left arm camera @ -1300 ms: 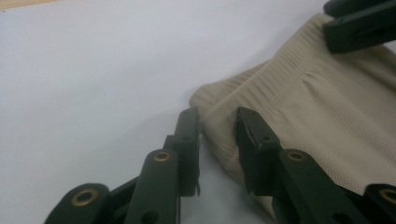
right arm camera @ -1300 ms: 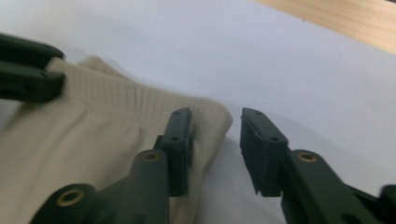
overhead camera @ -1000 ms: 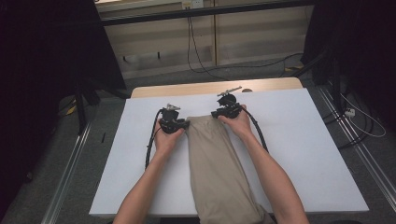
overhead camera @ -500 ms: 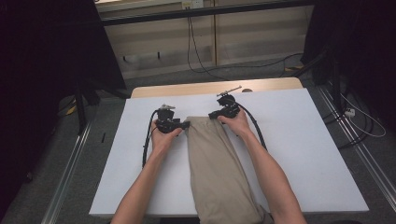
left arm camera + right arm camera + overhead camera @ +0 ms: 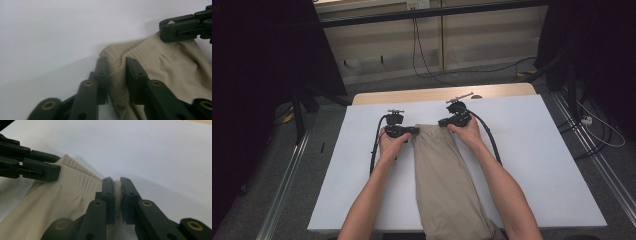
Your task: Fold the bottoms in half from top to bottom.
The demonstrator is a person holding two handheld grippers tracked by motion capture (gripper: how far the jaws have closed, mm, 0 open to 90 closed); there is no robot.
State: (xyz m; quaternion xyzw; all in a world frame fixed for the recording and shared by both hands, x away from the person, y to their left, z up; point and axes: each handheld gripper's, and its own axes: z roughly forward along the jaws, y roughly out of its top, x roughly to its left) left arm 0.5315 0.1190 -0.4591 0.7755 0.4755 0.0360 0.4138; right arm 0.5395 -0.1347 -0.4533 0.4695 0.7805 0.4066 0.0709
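A beige knit garment (image 5: 447, 180) lies lengthwise on the white table top (image 5: 537, 150), its waistband at the far end. My left gripper (image 5: 416, 130) sits at the waistband's left corner. Its jaws have just been closing, and a fold of the cloth (image 5: 170, 67) is pinched between them in the left gripper view (image 5: 117, 67). My right gripper (image 5: 442, 122) holds the right corner. Its jaws have also been closing and are now tight on the hem (image 5: 62, 202) in the right gripper view (image 5: 117, 185). Each gripper view shows the other gripper too: right (image 5: 180, 28), left (image 5: 45, 168).
The garment's near end hangs over the table's front edge between the person's forearms. A strip of wooden table (image 5: 437, 95) shows beyond the white sheet. Cables (image 5: 427, 60) run over the floor behind, and metal rails (image 5: 287, 190) flank the table.
The left gripper edged slightly at the waistband's left corner. The right hand and the garment kept still.
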